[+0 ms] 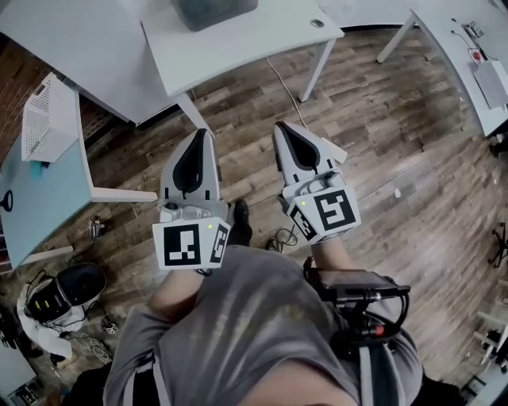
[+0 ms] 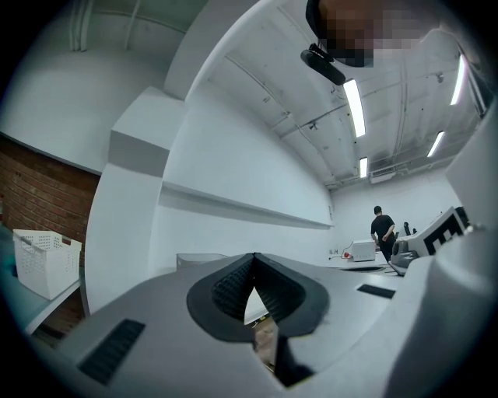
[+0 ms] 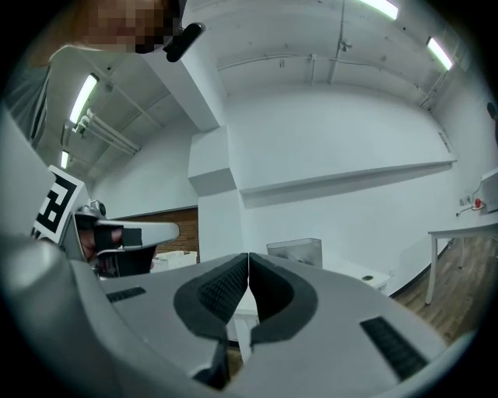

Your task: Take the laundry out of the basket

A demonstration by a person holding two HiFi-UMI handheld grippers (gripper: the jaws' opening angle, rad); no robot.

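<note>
Two tools are held side by side in front of the person's body, above a wooden floor (image 1: pixel 381 143). The left tool (image 1: pixel 203 136) has its jaws pressed together at the tips with nothing between them. The right tool (image 1: pixel 280 128) is likewise fully closed and empty. Both point away from the person, toward two white tables (image 1: pixel 254 40) with thin legs. A grey bin (image 1: pixel 213 9) sits on the nearer one.

The basket (image 1: pixel 46 119), white with perforated walls, stands well to the left of the left tool. It rests on a pale blue worktop (image 1: pixel 40 198), near the far edge. What the basket holds cannot be made out. In the left gripper view, a distant figure in dark clothes (image 2: pixel 382 233) stands far across the room, back turned.
</note>
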